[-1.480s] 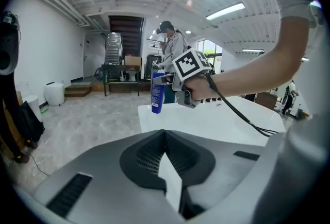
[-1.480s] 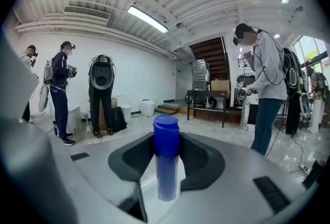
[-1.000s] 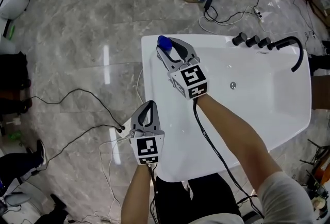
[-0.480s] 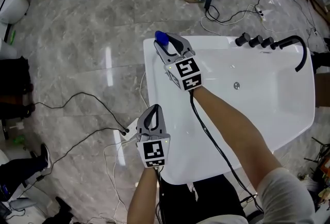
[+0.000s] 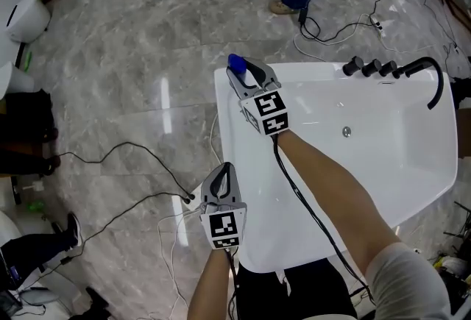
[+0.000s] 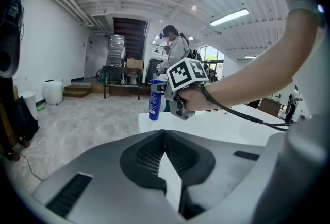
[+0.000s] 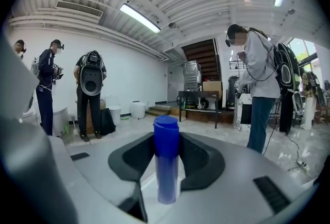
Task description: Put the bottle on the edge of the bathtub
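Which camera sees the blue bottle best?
The right gripper view: the bottle stands big and close, shown whole, between the right gripper's jaws. The left gripper view shows it small, side on, standing on the bathtub corner. The head view shows little but its blue cap from above.

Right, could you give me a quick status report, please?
Left gripper shut, empty. Right gripper, jaws closed on the bottle, upright on the tub's corner edge. Nothing in the way.
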Available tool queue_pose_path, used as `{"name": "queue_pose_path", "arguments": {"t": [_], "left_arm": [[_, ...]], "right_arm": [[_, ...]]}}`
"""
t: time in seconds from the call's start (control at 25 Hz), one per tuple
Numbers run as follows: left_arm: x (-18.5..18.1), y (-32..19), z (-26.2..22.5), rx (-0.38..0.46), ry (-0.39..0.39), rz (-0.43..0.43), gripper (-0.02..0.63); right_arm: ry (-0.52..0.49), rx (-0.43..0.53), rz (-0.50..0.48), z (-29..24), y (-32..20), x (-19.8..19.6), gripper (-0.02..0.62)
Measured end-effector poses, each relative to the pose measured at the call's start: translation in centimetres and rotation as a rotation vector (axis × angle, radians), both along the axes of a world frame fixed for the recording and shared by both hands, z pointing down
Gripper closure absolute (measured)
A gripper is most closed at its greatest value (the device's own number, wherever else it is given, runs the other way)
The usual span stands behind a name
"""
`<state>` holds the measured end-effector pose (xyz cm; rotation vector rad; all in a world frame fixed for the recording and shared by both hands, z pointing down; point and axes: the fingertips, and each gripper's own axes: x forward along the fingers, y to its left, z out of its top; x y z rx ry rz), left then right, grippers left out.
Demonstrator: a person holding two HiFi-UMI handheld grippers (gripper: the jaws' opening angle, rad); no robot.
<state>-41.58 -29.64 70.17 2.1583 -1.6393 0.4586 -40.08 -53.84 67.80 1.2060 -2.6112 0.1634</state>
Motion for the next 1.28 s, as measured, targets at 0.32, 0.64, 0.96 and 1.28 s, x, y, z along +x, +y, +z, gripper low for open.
{"name": "queue_pose_path", "arguments": {"t": [0.32,0.64,0.96,1.28], "left_arm": [[-0.6,0.5,0.5,-0.024,-0.002,-0.006,0.595],[-1.0,0.7,0.8,-0.027,0.006,-0.017,0.595],[-1.8,1.0,0.9,-0.031,0.017,-0.046,0.595],[-1.1,0.9,1.0,-0.034,0.017,-0.032,0.595]], "right_arm": [[-0.026,0.017,-0.003,-0.4,-1.3,-1.2,0.440],[-0.015,0.043,-0.013,0.0,-1.2,-1.8,0.440],[0.033,0.009,-0.016,0.2,-1.0,-2.0,0.439],[0.031,0.002,-0.006,0.3,-1.4,-1.7,0.439]]}}
